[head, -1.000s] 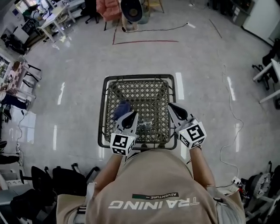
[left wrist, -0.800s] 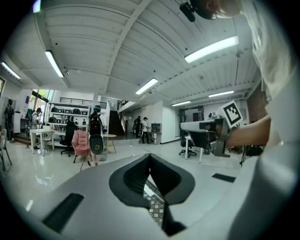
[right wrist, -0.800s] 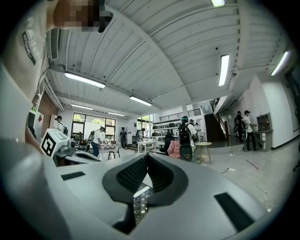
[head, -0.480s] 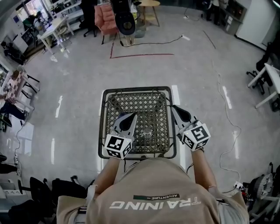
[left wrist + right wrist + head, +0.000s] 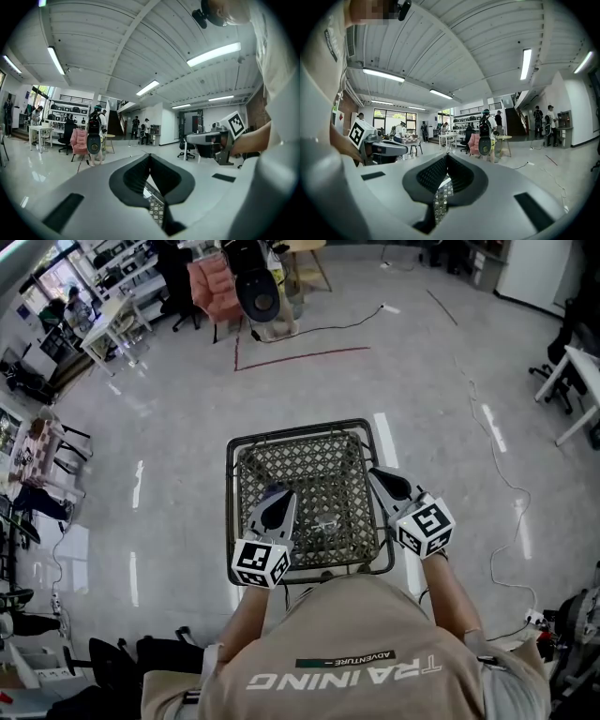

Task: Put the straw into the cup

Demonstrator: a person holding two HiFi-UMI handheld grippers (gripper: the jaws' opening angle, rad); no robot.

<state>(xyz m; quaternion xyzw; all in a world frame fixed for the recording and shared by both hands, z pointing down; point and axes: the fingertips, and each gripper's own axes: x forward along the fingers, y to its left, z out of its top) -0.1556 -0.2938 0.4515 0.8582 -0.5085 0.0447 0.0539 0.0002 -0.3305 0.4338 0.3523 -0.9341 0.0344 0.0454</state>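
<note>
- Over the table's [image 5: 300, 430] near-left part: left gripper [image 5: 282, 496], jaws clenched tip to tip, nothing discernible between them; held roughly level on an outstretched forearm.
- Above the table's right rail: right gripper [image 5: 377, 476], jaws likewise closed and empty, also about level.
- On the table's mesh between both grippers: small pale item [image 5: 325, 521], possibly the straw or cup, too small to tell.
- Just beside the left tips: blue object [image 5: 268, 491].

Woven-top table [image 5: 309, 457]; pink chair [image 5: 210, 289] beyond; glossy floor [image 5: 422, 362].
</note>
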